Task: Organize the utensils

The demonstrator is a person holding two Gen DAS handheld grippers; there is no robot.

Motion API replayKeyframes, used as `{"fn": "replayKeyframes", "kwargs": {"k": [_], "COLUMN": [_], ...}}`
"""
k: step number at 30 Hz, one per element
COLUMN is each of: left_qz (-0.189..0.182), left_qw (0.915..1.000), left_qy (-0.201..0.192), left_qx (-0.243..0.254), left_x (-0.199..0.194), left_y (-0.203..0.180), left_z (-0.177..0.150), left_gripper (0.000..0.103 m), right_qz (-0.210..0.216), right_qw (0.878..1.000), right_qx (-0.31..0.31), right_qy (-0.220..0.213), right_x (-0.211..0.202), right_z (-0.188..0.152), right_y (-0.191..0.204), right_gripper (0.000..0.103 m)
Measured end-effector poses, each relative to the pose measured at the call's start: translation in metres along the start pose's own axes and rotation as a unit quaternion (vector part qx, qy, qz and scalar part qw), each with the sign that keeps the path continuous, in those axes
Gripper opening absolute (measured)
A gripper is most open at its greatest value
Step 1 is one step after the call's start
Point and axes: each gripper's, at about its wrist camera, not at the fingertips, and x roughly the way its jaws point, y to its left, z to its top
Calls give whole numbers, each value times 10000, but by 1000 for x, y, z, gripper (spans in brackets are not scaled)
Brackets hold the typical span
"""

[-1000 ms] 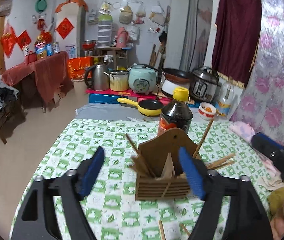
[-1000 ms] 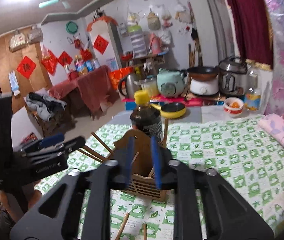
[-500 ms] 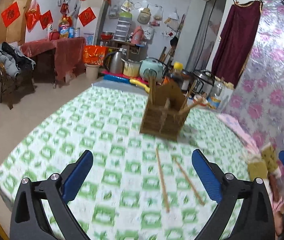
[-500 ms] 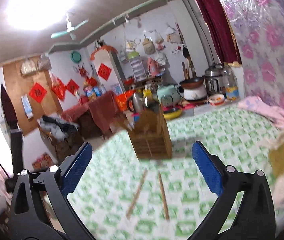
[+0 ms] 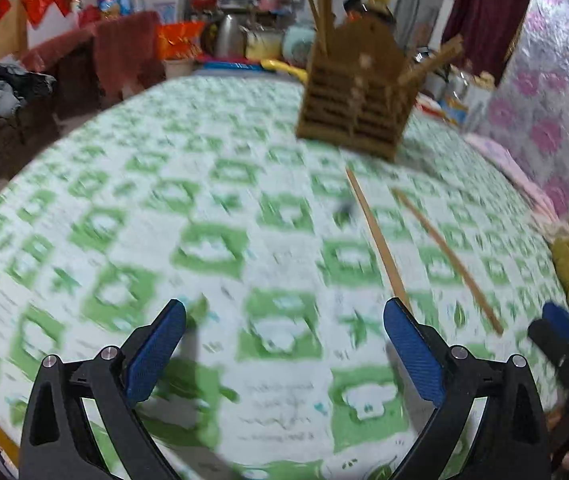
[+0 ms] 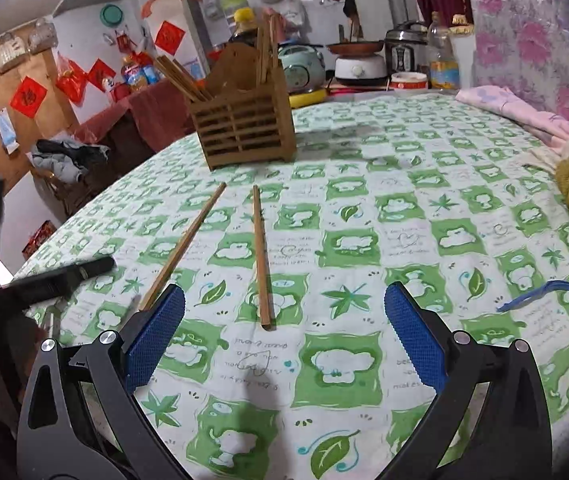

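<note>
Hovering over tablecloth [image 6: 404,208], left gripper [image 5: 284,344] and right gripper [image 6: 284,336] gaped wide, empty; two chopsticks [image 6: 261,256] lay near holder [image 6: 244,128].

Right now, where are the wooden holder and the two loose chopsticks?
wooden holder [image 6: 244,132], right wrist view, slatted front.
left chopstick [image 6: 183,245], right wrist view, mid-shaft.
right chopstick [image 6: 261,258], right wrist view, mid-shaft.

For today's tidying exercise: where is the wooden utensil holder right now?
In the right wrist view the wooden utensil holder stands upright, left of centre on the green checked tablecloth, just beyond the two loose chopsticks.
</note>
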Motion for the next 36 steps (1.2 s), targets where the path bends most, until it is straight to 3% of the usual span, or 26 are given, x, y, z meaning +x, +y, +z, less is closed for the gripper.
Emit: {"fn": "replayKeyframes", "kwargs": {"k": [3, 10, 16, 17, 24, 29, 34, 36], "left_qz": [239, 319, 417, 440, 463, 618, 952, 766], "left_qw": [9994, 9993, 9988, 9986, 9981, 9964, 9901, 9904], "left_qy": [-50, 127, -31, -52, -114, -157, -372, -277], "left_qx": [245, 148, 258, 279, 382, 566, 958, 1114], "left_x": [-1, 9, 8, 8, 7, 7, 0, 0], "left_y": [-8, -6, -10, -10, -13, -19, -34, -42], "left_z": [-1, 3, 4, 4, 3, 1, -9, -14], "left_gripper": [97, 97, 97, 97, 97, 97, 97, 97], "right_qz": [68, -36, 34, 20, -176, -3, -161, 6], "right_qw": [9999, 9992, 9980, 9975, 9963, 9940, 9951, 9964], "right_qx": [-9, -297, -411, -455, -679, -962, -827, -616], "right_qy": [82, 270, 488, 548, 499, 520, 513, 588], "right_x": [2, 6, 16, 20, 22, 20, 19, 20], "right_z": [-3, -1, -6, -8, -11, -12, -8, -7], "right_y": [2, 12, 18, 19, 24, 33, 22, 14], "right_gripper": [97, 97, 94, 82, 56, 13, 9, 9]}}
